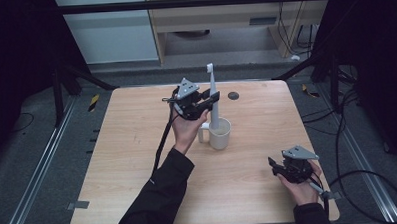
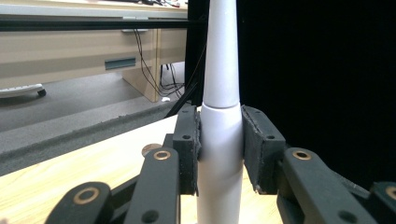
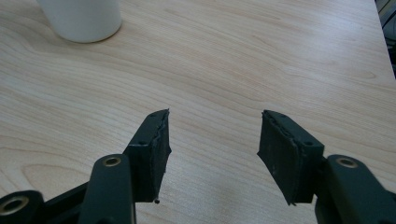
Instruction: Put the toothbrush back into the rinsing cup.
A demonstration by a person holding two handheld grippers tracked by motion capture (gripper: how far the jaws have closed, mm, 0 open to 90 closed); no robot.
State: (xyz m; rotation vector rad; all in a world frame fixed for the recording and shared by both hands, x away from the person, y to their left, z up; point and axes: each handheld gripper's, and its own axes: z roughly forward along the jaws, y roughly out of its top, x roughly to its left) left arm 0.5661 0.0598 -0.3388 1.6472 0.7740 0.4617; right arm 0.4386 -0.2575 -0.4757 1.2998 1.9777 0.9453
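Toothbrush (image 1: 213, 99) upright in mid-table mug (image 1: 220, 133)

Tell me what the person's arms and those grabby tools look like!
Both arms wear dark sleeves. Each hand holds black tongs: the left tongs and the right tongs. Each has two flat black pads, brass-coloured rivets on its links, a grey three-cornered plate on top and a black cable trailing off.

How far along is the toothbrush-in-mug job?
Done: the left claw is shut on the electric toothbrush, which stands upright with its base inside the white mug. In hand: that grip, not yet let go. Left: opening the claw and backing off. The right claw is open over the table, holding nothing.
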